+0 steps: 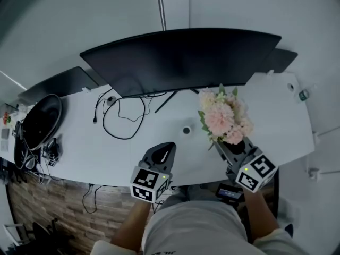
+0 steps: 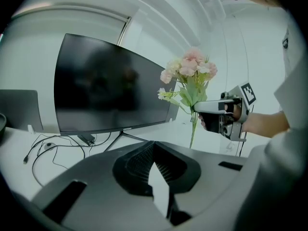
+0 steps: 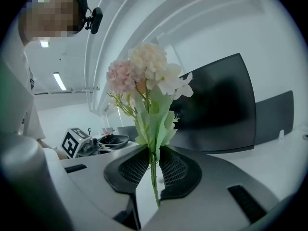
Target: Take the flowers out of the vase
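At the far left of the head view a round black object (image 1: 40, 120) lies on the white desk (image 1: 79, 147), and a loop of dark cables (image 1: 121, 118) trails toward the wide curved monitor (image 1: 180, 57) that fills the upper middle of the frame. Below the monitor, at the lower centre, the left gripper (image 1: 169, 146) hangs over the near edge of the desk. In the left gripper view its jaws are pressed together with nothing between them (image 2: 154, 148). Just to its right on the desk sits a small white round thing with a dark opening (image 1: 186, 130); I cannot tell what it is. Right of that, the flowers (image 1: 224, 118), a pale pink and cream bunch with green leaves, stand up clear of the desk in the right-hand half of the frame. The right gripper (image 1: 222, 145) at the lower right is clamped on them. Its own view shows the thin green stems pinched between the two jaws (image 3: 153, 165), the blooms (image 3: 144, 71) rising above and the stem ends poking out below.
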A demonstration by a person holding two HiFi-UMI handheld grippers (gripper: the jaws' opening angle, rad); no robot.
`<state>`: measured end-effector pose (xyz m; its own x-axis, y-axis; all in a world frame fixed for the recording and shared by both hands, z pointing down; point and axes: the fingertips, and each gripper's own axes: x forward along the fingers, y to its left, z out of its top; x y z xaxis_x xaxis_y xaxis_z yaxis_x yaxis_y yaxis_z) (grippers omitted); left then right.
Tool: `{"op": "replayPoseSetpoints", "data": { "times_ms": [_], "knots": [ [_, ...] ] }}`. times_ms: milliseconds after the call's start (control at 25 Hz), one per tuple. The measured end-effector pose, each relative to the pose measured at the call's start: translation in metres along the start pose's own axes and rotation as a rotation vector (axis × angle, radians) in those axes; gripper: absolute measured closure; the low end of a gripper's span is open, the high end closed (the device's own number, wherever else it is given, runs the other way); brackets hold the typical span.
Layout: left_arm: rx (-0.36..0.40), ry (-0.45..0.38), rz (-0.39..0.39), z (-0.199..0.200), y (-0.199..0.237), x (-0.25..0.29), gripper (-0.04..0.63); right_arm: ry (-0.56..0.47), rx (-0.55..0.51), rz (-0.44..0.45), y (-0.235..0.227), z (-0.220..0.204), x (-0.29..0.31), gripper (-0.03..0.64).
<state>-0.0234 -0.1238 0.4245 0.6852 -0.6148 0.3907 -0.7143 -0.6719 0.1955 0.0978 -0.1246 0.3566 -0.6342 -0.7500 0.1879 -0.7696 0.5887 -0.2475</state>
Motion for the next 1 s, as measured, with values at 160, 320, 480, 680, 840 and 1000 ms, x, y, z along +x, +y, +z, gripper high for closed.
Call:
{"op": "replayPoseSetpoints", "data": {
  "times_ms": [160,320,480,680,840,1000],
  "knots": [
    [-0.001,0.011,0.013,0.003,-0.005,-0.009,0.592,0.002,0.016,0.011,0.009,-0.002,-0.002,0.535],
    [-0.007,-0.016,0.022,0.011,-0.008,-0.017,0.592,0.0,0.026,0.024,0.016,-0.003,-0.002,0.535],
    [-0.027,-0.052,0.031,0.019,-0.008,-0.023,0.592,0.001,0.019,0.035,0.023,-0.003,-0.002,0.537],
    [-0.014,-0.059,0.033,0.023,-0.011,-0.025,0.592,0.002,0.027,0.041,0.025,-0.003,-0.006,0.54],
    [-0.004,-0.065,0.027,0.028,-0.016,-0.026,0.592,-0.002,0.03,0.05,0.026,-0.001,-0.005,0.54],
    [0.002,-0.067,0.016,0.029,-0.023,-0.024,0.592,-0.005,0.032,0.058,0.025,0.003,-0.006,0.54]
  ]
}}
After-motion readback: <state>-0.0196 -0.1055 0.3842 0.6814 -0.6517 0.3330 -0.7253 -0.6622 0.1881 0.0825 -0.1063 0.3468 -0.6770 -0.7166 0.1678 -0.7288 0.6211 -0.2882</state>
